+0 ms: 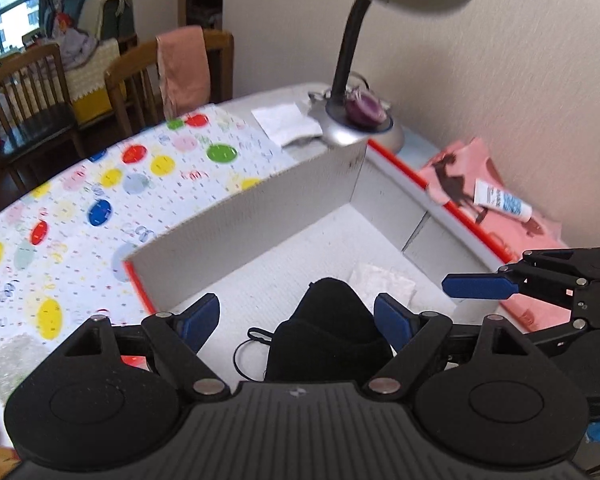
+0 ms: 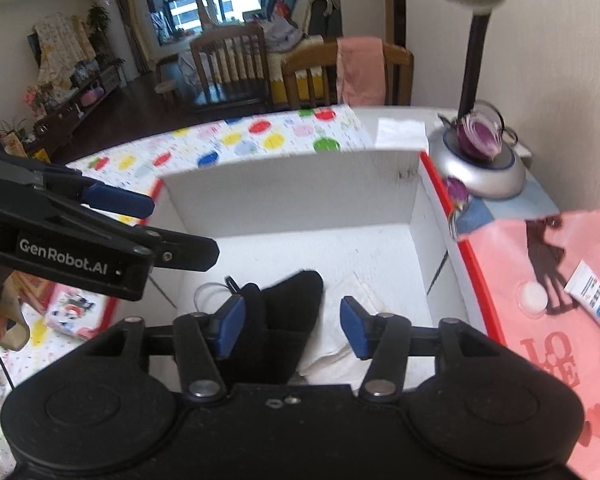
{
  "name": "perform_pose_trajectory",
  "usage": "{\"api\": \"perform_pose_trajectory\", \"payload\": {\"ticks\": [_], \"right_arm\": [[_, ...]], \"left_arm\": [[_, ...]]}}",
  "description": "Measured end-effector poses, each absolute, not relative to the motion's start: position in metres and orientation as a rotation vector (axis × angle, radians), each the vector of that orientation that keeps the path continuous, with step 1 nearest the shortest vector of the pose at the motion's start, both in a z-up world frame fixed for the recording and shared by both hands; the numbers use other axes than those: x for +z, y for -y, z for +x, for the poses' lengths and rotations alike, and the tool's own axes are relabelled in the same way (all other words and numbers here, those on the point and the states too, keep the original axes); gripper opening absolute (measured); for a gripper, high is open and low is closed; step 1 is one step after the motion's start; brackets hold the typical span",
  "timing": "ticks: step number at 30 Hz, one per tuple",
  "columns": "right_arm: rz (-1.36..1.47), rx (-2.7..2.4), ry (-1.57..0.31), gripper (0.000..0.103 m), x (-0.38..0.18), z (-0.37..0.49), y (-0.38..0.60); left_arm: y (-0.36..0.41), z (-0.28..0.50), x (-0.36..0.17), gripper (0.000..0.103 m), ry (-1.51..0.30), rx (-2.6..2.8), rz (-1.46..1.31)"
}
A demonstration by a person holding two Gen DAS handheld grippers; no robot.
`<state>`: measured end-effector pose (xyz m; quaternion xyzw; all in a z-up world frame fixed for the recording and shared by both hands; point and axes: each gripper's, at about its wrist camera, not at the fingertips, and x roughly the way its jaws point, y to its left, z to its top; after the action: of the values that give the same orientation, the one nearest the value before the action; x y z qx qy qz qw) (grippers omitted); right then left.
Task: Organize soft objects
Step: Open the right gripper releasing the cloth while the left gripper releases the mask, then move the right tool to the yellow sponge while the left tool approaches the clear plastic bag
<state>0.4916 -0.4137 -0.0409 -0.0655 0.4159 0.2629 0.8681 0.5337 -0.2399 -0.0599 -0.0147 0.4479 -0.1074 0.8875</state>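
We see both grippers over an open white box with red edging, sitting on a table with a polka-dot cloth. Left gripper has its jaws wide apart, nothing pinched; the black face mask lies on the box floor below and between the blue pads, pads not pressing it. Mask ear loop trails toward the left of that view. In the right wrist view the right gripper has jaws parted to a middling gap, also gripping nothing; same black mask sits under them, the left pad just over its edge, whether touching we cannot tell. A white folded cloth or tissue lies on the box floor beside and partly under the mask.

Each gripper shows in the other's camera: the right one enters the left view from the right edge, the left one enters the right view from the left edge, with "GenRobot.AI" on its side.

Beyond the box: a desk lamp with silver base and black neck at the far right corner, a pink sheet printed with "LOVE" right of the box, a white tube lying on it. Wooden chairs behind the table, a pink towel draped over one. Frames are a bit blurred
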Motion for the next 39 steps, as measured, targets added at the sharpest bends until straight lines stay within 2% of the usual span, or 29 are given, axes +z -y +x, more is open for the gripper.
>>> {"api": "perform_pose_trajectory", "payload": {"ticks": [12, 22, 32, 36, 39], "right_arm": [[-0.103, 0.623, -0.74, 0.066, 0.014, 0.434, 0.401], [-0.094, 0.675, -0.662, 0.075, 0.045, 0.38, 0.371], [-0.108, 0.738, -0.664, 0.086, 0.043, 0.332, 0.316], [-0.119, 0.739, -0.666, 0.093, 0.036, 0.314, 0.294], [-0.121, 0.719, -0.675, 0.098, 0.027, 0.303, 0.282]], "left_arm": [[0.205, 0.451, 0.0, 0.085, -0.781, -0.211, -0.046], [0.14, 0.361, 0.034, 0.085, -0.693, -0.174, -0.052], [0.065, 0.286, 0.037, 0.087, -0.647, -0.08, -0.095], [0.041, 0.262, 0.028, 0.095, -0.639, -0.042, -0.118], [0.022, 0.244, 0.019, 0.097, -0.622, -0.026, -0.154]]}}
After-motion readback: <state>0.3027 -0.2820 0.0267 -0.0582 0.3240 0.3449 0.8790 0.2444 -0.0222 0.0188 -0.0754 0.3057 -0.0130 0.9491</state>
